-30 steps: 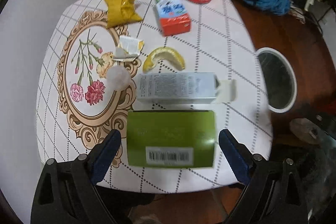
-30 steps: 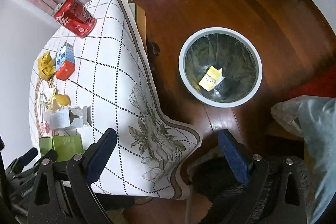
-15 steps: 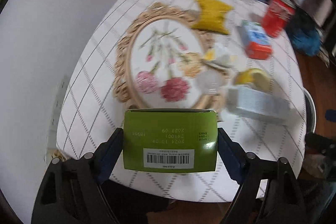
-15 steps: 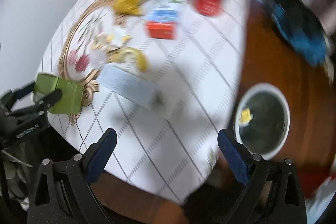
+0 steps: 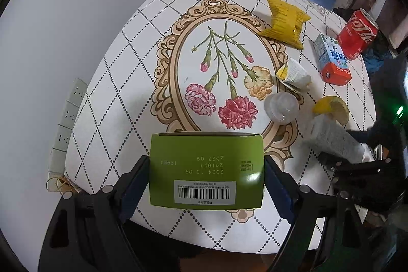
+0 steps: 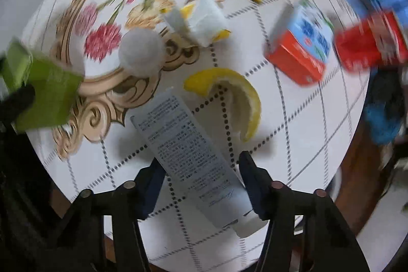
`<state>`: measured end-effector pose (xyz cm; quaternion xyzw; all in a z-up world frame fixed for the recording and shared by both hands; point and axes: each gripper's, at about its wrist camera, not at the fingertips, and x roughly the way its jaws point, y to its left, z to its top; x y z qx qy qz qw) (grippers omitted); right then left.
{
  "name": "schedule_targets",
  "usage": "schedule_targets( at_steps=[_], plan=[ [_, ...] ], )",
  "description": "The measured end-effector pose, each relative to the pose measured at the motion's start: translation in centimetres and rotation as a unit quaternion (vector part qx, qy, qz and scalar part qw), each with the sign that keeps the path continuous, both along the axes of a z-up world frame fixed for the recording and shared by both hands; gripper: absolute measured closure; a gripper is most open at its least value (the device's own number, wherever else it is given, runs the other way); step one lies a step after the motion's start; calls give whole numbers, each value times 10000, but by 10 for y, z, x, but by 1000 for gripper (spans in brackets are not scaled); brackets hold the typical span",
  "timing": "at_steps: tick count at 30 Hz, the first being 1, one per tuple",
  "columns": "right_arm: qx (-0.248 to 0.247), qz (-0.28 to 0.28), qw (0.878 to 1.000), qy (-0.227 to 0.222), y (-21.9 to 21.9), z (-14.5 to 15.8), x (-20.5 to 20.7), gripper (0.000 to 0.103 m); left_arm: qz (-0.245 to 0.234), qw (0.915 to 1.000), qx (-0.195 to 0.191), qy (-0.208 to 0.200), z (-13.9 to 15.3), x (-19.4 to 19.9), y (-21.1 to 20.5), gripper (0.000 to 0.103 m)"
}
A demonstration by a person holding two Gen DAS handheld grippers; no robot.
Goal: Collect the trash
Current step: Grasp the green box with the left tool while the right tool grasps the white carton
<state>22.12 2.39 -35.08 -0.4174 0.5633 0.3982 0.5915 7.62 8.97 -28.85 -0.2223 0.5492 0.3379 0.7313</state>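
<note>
A green box [image 5: 206, 159] with a barcode label hangs above the near edge of the round table [image 5: 132, 55], and my left gripper [image 5: 206, 180] is shut on its two sides. The same green box [image 6: 43, 93] shows at the far left of the right wrist view. A long grey carton [image 6: 188, 152] lies slantwise on the cloth between the fingers of my right gripper [image 6: 201, 175], whose pads have come in against its sides. In the left wrist view the grey carton [image 5: 331, 142] is at the right, with the right gripper [image 5: 362, 170] on it.
On the cloth lie a lemon peel [image 6: 242, 98], a clear round lid [image 5: 281, 107], a crumpled white wrapper [image 5: 293, 73], a yellow packet [image 5: 285, 19], a small red and blue carton [image 5: 331, 63] and a red can [image 5: 357, 35]. Wall sockets [image 5: 68, 119] are left of the table.
My left gripper shut on the green box and lifted it toward me. The right gripper swung from over the floor bin to the table and narrowed around the grey carton.
</note>
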Motion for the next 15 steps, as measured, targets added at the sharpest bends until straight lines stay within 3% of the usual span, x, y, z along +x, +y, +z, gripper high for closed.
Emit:
schedule_targets(
  at_steps=[2,4,6,9,12,15],
  plan=[
    [146,-850,9957,344,-17,3,16,53,-43,10000,-27,-25,1,1,-3,18],
    [265,-1894,9780,835,-44,4,32,58,-100,9999,-51,-47,3,4,-7,18],
    [491,-2797,9543,929,-79,7,40,59,-214,9997,-67,-68,5,10,-14,18],
    [822,-3682,9178,1240,-118,6,41,58,-428,9990,-89,-21,2,20,-24,18],
    [840,-3756,9131,1345,-127,0,31,39,-582,9982,111,66,0,28,-29,17],
    [837,-3545,9257,1025,-125,0,23,37,-613,9980,155,69,1,32,-27,17]
  ],
)
